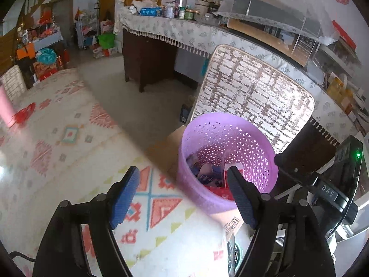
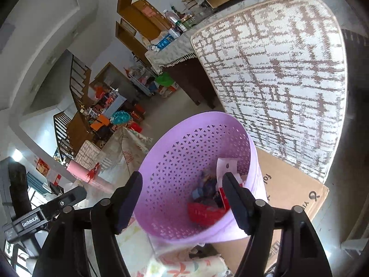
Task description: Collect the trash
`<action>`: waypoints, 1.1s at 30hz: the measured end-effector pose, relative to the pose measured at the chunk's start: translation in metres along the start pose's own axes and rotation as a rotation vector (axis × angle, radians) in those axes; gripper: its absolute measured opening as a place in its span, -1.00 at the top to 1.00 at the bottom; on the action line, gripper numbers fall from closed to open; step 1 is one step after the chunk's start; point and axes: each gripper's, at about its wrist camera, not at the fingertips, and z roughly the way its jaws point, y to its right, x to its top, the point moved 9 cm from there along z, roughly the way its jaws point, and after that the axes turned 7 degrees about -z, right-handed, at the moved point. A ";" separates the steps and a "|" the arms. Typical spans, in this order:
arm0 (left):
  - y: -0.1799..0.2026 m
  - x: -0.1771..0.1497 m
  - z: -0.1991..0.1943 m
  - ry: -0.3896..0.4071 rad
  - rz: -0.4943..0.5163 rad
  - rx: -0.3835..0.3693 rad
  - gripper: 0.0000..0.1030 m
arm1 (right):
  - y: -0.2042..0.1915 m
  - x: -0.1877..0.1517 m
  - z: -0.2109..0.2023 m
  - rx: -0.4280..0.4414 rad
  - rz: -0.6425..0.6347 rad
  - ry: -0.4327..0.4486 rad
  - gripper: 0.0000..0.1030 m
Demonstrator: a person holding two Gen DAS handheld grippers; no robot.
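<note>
A purple perforated basket [image 1: 242,145] [image 2: 182,157] stands beside the table edge. Inside lie a red wrapper [image 2: 203,212], blue and purple wrappers [image 2: 207,184] [image 1: 203,175] and a white-and-red card [image 2: 227,164]. My left gripper [image 1: 182,175] hovers over the table edge and the basket's near wall, open with nothing between its blue pads [image 1: 124,196]. From the other side my right gripper [image 2: 182,177] points down into the basket's mouth, open and empty. Each gripper's body shows at the edge of the other's view.
The basket rests on a brown cardboard box [image 2: 288,184]. A chair back with a white and brown weave [image 1: 253,87] [image 2: 276,69] rises just behind it. A patterned tablecloth [image 1: 69,138] covers the table at left. A cluttered sideboard [image 1: 184,23] runs along the back.
</note>
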 end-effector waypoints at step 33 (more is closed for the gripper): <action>-0.107 -0.123 -0.242 0.658 -0.234 0.337 -1.00 | -0.120 -0.120 -0.104 -0.091 -0.289 0.108 -0.83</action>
